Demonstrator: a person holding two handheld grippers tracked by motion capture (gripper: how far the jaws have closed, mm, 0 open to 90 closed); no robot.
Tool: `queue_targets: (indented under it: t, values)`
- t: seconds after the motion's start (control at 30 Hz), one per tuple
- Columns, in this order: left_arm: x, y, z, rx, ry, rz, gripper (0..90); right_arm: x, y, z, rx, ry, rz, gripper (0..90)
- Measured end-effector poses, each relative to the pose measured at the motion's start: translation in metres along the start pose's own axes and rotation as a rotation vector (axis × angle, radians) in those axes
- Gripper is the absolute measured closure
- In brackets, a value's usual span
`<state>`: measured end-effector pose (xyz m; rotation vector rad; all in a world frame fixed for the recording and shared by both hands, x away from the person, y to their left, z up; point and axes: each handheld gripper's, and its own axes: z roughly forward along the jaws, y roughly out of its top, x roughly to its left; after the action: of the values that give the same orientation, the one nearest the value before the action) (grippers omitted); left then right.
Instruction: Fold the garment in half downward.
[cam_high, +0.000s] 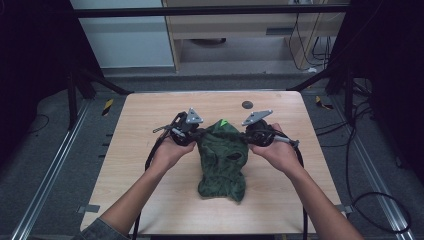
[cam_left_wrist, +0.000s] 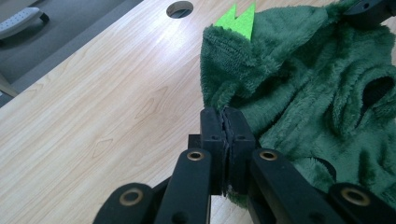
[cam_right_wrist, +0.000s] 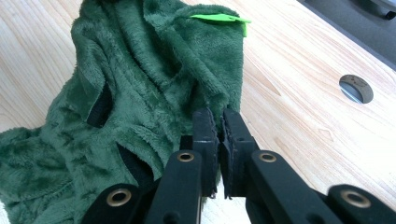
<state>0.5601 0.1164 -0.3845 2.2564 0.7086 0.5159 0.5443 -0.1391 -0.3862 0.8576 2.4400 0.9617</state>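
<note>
A dark green fleece garment (cam_high: 222, 160) lies crumpled on the middle of the wooden surface (cam_high: 140, 150), its far end lifted slightly between the two hands. The left hand-held gripper (cam_left_wrist: 225, 116) is clenched on the garment's plush edge, just below a bright green felt spike (cam_left_wrist: 238, 21). The right hand-held gripper (cam_right_wrist: 218, 119) is likewise clenched on the opposite edge of the fabric. A round cable hole (cam_high: 247, 105) sits in the surface beyond the garment.
</note>
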Motion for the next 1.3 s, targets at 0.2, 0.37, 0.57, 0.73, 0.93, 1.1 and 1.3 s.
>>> queue_targets:
  t: [0.2,0.37,0.57,0.73,0.93,1.1,1.3]
  values:
    - [0.001,0.002,-0.002,-0.007,0.005,0.003,88.1,-0.001,0.003,-0.001,-0.007,-0.005,-0.003,85.9]
    - [0.002,0.002,-0.001,-0.009,0.005,0.0,88.1,-0.002,0.003,0.0,-0.008,-0.006,-0.005,85.9]
    - [0.005,0.003,-0.002,-0.019,0.012,-0.003,88.1,-0.004,0.006,0.001,-0.013,-0.012,0.004,85.9]
    - [0.009,0.004,-0.003,-0.018,0.021,-0.003,88.2,-0.007,0.012,0.002,-0.023,-0.019,0.0,85.9]
    - [0.012,0.003,-0.004,-0.026,0.026,-0.008,88.1,-0.007,0.013,0.004,-0.023,-0.023,-0.008,86.1]
    - [0.013,0.006,-0.005,-0.029,0.031,-0.005,88.2,-0.009,0.014,0.004,-0.033,-0.025,0.001,86.1]
    - [0.016,0.009,-0.005,-0.038,0.035,-0.015,88.1,-0.011,0.016,0.004,-0.043,-0.028,0.01,86.0]
